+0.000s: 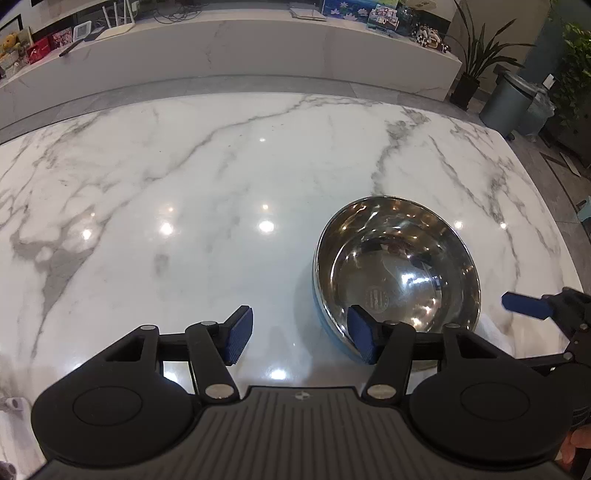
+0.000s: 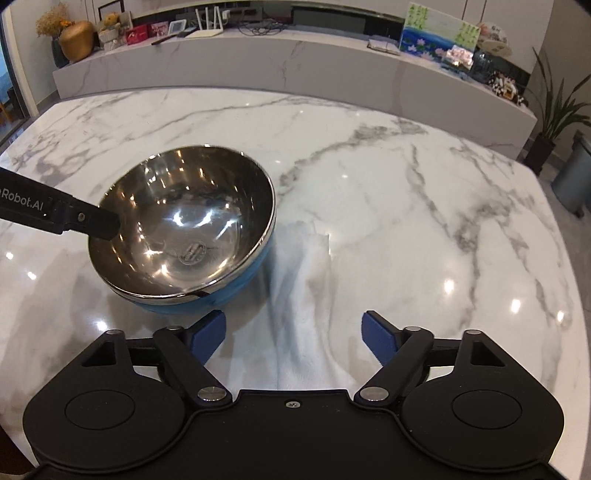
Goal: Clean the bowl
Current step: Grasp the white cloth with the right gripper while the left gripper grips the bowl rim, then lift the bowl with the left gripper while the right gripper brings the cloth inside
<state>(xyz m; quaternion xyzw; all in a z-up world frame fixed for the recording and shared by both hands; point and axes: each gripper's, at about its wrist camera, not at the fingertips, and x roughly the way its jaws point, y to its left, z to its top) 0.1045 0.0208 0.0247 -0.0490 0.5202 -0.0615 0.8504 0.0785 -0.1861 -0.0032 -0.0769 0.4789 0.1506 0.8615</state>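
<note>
Steel-lined blue bowl (image 2: 184,229), white cloth (image 2: 306,295), grey-veined white marble table (image 2: 406,184).

This looks like a home living room: a marble table (image 2: 369,177), behind it a long marble ledge (image 2: 295,66) with a router (image 2: 207,26), a teddy bear (image 2: 109,22), paintings (image 2: 436,37), and potted plants (image 1: 476,55).

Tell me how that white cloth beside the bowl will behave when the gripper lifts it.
The white cloth lies rumpled in soft folds, so it will probably droop limply. It looks thin, hence likely light. One edge sits against the bowl, so it may drag there.
</note>
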